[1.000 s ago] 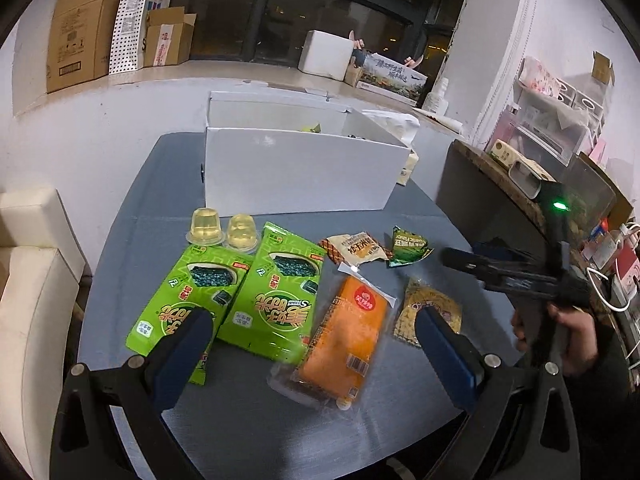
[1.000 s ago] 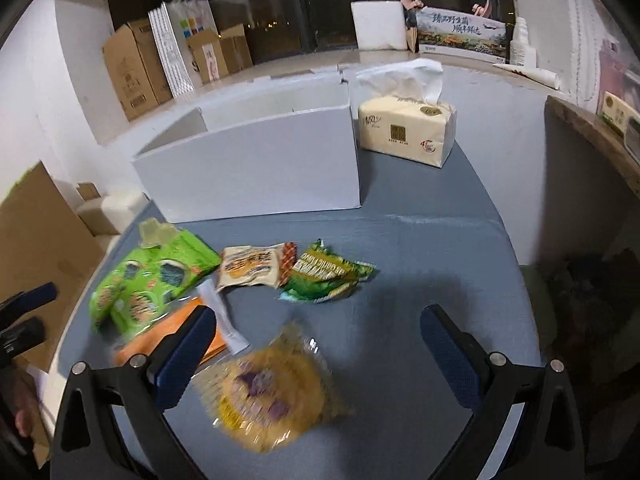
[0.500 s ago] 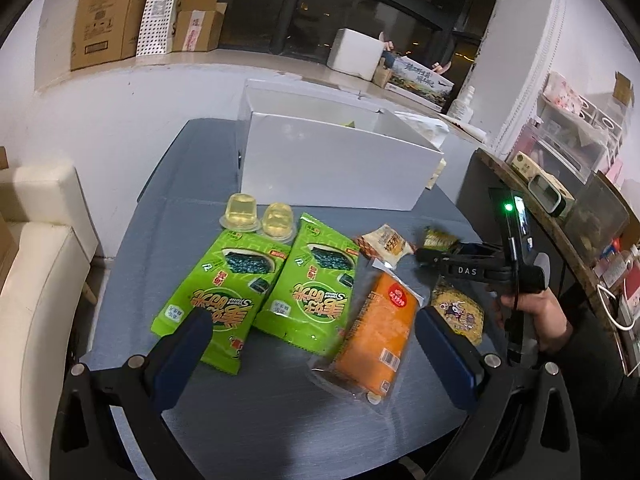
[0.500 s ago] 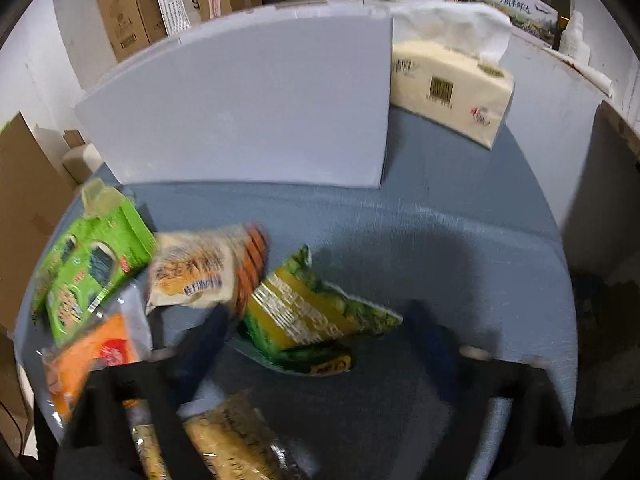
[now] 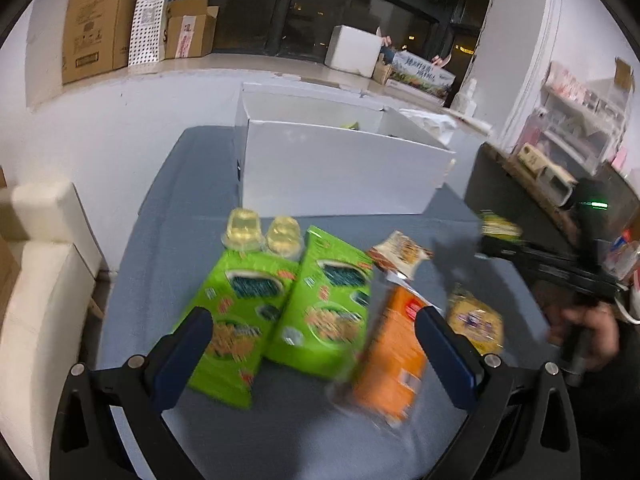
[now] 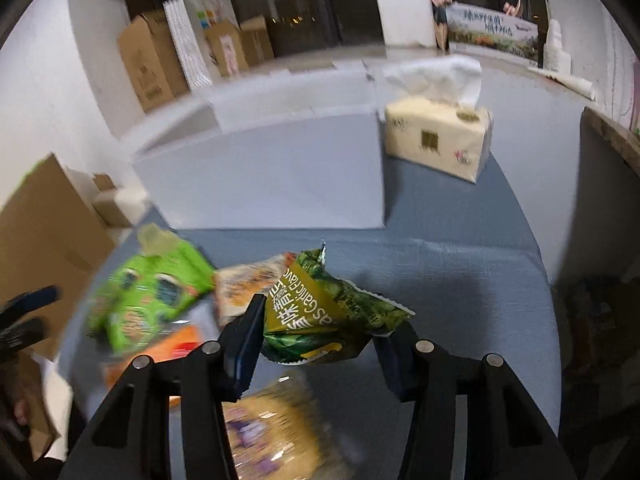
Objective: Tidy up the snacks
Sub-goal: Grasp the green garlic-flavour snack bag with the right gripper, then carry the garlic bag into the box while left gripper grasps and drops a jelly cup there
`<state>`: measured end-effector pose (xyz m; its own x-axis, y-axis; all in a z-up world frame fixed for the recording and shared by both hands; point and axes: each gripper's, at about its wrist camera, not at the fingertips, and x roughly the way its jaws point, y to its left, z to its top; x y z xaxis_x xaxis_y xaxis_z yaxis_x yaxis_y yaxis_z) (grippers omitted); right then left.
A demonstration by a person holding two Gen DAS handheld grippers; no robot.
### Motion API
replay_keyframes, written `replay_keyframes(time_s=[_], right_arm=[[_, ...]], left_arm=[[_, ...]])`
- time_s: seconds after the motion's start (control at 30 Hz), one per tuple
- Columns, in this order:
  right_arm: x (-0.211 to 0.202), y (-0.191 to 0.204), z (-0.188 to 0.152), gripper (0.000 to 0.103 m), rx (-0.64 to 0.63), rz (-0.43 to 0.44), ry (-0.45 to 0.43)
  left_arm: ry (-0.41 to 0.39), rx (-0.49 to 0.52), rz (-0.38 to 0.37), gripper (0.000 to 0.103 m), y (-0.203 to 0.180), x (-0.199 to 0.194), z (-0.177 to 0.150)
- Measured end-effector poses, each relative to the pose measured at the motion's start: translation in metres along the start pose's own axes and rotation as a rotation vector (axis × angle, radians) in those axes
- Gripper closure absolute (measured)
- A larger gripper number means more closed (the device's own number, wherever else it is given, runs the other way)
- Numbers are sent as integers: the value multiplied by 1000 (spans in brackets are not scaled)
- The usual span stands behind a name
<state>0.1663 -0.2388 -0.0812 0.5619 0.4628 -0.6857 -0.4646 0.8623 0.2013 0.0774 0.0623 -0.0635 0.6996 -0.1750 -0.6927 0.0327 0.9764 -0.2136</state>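
Right tongs (image 6: 320, 344) clamped on green "Garlic Flavor" peas packet (image 6: 324, 312), left tongs (image 5: 316, 344) spread wide.

Snack packets (image 5: 240, 316) on blue-grey table (image 5: 172, 216)

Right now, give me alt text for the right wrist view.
The right gripper is shut on a dark green snack packet above a blue-grey table. Behind it stand a white box and a tissue pack; bright green packets lie blurred to the left.
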Motion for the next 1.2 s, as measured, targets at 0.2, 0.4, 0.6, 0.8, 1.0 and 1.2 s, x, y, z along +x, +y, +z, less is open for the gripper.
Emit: replay_keyframes(time_s=[0.2, 0.4, 0.6, 0.8, 1.0, 1.2], right_arm=[[-29, 34, -5, 48, -54, 14, -50], [-36, 43, -10, 48, -86, 11, -61], [-34, 38, -10, 48, -68, 5, -54], [-30, 38, -13, 48, -62, 6, -36], [-29, 42, -15, 48, -71, 5, -29], [-32, 45, -12, 48, -75, 12, -40]], left_arm=[[18, -10, 36, 0, 27, 38, 35], [103, -39, 55, 1, 62, 90, 57], [143, 39, 40, 14, 64, 118, 57], [160, 12, -15, 56, 73, 128, 55], [127, 18, -40, 57, 72, 117, 52], [32, 52, -51, 57, 55, 68, 54]])
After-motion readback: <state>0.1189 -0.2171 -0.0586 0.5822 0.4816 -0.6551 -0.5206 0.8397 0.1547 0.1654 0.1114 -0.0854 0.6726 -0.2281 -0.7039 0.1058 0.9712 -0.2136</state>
